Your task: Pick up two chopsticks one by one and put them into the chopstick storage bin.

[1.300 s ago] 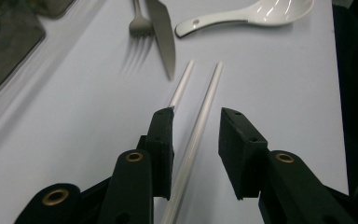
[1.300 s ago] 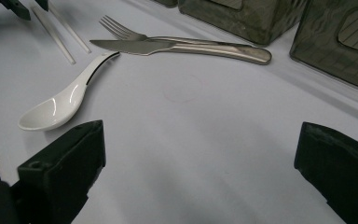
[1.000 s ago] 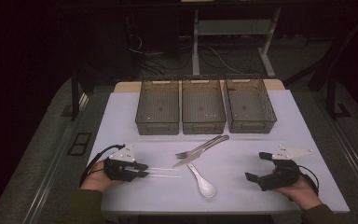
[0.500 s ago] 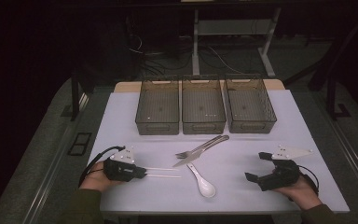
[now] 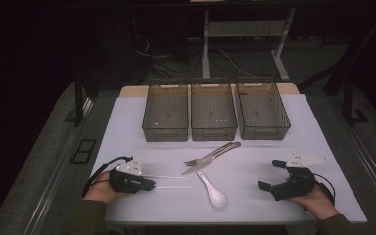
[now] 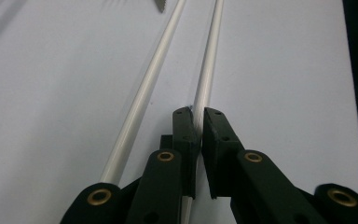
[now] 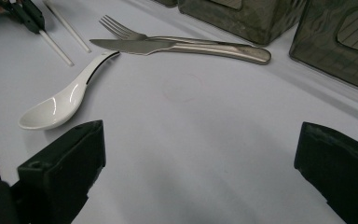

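1. My left gripper rests low on the white table at its near left, jaws pinched together on the near end of one chopstick; in the left gripper view the thin white rod runs straight out from between the pads
2. That chopstick's long axis lies across the table, pointing from my left gripper towards the middle, with its free tip towards the spoon
3. The second chopstick lies just beside it, nearly parallel, flat on the table and outside my jaws
4. Both are slim, round, plain white sticks, pale against the pale tabletop
5. My right gripper sits at the near right, well apart from the chopsticks, jaws spread wide with nothing between them but bare table
6. The white ceramic spoon lies between my two grippers, bowl towards me, handle angled away towards the knife
7. Beyond the spoon, the knife and a fork lie together, slanting up to the right, handles touching or overlapping
8. Farthest off, three dark mesh bins stand side by side in a row
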Available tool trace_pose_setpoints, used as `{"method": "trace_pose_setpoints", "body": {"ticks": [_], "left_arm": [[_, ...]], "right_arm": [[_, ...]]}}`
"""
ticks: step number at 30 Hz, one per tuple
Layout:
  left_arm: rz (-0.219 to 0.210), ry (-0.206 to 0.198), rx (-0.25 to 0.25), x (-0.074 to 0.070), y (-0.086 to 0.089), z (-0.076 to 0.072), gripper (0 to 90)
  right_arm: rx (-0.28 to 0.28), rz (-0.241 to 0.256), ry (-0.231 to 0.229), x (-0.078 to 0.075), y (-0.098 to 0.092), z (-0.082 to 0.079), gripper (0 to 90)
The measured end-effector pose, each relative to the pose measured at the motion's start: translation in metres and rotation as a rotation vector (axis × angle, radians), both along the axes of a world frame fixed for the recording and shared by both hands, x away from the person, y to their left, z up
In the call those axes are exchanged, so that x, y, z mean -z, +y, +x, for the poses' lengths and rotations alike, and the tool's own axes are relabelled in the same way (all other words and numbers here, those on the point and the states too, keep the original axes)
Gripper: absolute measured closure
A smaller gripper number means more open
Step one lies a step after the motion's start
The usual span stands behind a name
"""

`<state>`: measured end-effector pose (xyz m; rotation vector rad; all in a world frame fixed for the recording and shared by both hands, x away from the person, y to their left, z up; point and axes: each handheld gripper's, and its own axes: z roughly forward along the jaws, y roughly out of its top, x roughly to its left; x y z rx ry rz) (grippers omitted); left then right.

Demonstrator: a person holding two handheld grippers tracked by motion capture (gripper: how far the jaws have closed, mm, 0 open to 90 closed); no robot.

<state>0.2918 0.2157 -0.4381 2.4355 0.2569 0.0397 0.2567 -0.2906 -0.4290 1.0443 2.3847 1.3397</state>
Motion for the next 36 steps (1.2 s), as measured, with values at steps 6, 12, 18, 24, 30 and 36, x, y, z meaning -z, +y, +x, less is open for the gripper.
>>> {"method": "trace_pose_setpoints", "body": {"ticks": [6,12,18,24,30,36], "left_arm": [[0.009,-0.016,0.003,0.0,0.003,-0.003,80.5],[0.019,-0.03,0.019,0.0,0.001,-0.004,82.3],[0.023,-0.022,0.034,-0.002,0.001,-0.004,83.5],[0.033,-0.003,0.006,-0.004,0.0,-0.002,84.2],[-0.002,0.01,-0.003,-0.011,-0.003,-0.005,84.2],[-0.053,-0.014,-0.02,-0.02,-0.006,-0.006,84.2]], "right_arm": [[-0.005,-0.002,0.0,0.0,0.0,0.0,1.9],[-0.006,-0.001,0.001,0.0,0.001,0.0,1.9],[-0.008,-0.001,0.0,0.0,0.001,0.0,1.9],[-0.008,0.0,0.001,0.0,0.001,0.0,1.9],[-0.007,-0.001,0.002,0.0,0.001,0.0,1.9],[-0.006,-0.001,0.002,0.0,0.001,0.0,1.9]]}}
